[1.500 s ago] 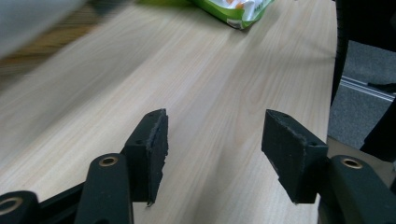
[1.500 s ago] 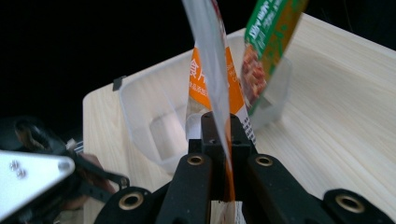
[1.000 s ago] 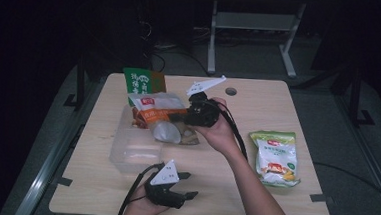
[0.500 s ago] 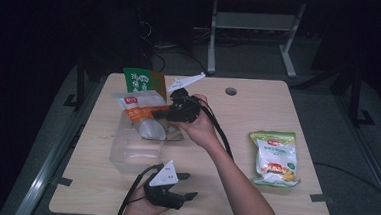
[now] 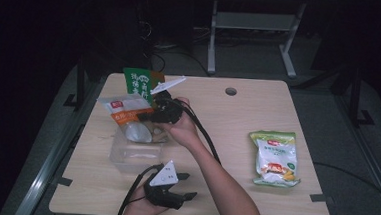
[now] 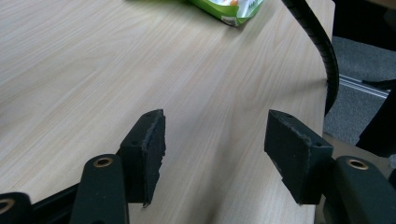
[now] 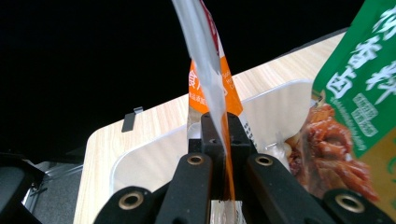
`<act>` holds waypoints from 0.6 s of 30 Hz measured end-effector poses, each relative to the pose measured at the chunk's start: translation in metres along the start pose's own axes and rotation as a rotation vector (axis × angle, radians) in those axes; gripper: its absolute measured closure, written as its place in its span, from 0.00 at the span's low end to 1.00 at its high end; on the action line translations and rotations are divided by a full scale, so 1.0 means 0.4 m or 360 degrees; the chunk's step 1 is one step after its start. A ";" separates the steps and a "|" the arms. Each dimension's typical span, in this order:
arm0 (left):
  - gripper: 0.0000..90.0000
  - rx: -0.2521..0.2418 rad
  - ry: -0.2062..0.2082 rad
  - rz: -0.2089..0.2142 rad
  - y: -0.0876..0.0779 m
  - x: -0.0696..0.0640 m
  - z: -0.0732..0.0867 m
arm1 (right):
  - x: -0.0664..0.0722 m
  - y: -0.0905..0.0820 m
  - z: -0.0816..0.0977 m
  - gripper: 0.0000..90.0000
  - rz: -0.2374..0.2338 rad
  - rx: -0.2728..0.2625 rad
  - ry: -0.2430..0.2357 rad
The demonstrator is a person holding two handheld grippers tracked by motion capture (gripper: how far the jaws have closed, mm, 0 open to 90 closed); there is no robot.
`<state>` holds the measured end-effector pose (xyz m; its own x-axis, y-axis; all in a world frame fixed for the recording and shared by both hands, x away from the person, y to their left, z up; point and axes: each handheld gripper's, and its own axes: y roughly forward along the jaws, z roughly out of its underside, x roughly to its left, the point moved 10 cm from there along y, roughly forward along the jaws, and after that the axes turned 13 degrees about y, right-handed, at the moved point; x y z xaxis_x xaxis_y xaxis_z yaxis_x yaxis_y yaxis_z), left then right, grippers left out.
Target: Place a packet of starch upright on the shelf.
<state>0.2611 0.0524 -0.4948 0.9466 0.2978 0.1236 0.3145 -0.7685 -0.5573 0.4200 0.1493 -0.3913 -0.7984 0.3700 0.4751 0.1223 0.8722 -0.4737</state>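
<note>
The right gripper [image 5: 150,116] is clamped tight on an orange-and-white snack packet [image 5: 125,111], holding it above the clear plastic tub [image 5: 125,158] on the table [image 5: 238,115], beside a green packet [image 5: 136,81]. The left gripper [image 5: 184,184] rests near the table's front edge, jaws apart and holding nothing.

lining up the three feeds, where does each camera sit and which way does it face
High view: above the person's side, looking forward and down on the table; both forearms, left tongs, right tongs holding an orange snack bag.
Left gripper view: rides the left tongs, looking across bare tabletop; open jaws.
Right gripper view: rides the right tongs, shut on the orange snack bag above the clear tub.
Shared: high and left views both show the green snack bag.
</note>
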 end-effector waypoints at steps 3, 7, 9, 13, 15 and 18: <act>0.41 0.0014 0.0022 -0.0002 -0.001 0.004 0.004 | -0.008 0.026 0.006 1.00 -0.0003 0.0027 0.0012; 0.41 0.0017 0.0027 0.0002 -0.002 0.003 0.005 | -0.022 0.049 0.011 1.00 -0.0014 0.0031 0.0045; 0.41 0.0023 0.0033 0.0002 -0.002 0.003 0.005 | -0.025 0.059 0.015 1.00 -0.0023 0.0019 0.0066; 0.41 0.0024 0.0039 0.0002 -0.001 0.001 0.004 | -0.030 0.075 0.021 1.00 -0.0016 -0.0010 0.0090; 0.41 0.0024 0.0045 0.0001 -0.002 0.000 0.004 | -0.031 0.082 0.030 1.00 -0.0006 -0.0010 0.0098; 0.41 0.0018 0.0031 0.0000 -0.001 -0.002 0.003 | -0.040 0.092 0.042 1.00 0.0015 -0.0015 0.0086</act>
<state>0.2603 0.0531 -0.4957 0.9479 0.2864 0.1397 0.3137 -0.7619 -0.5667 0.4272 0.1701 -0.4286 -0.7642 0.3945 0.5103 0.1354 0.8716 -0.4712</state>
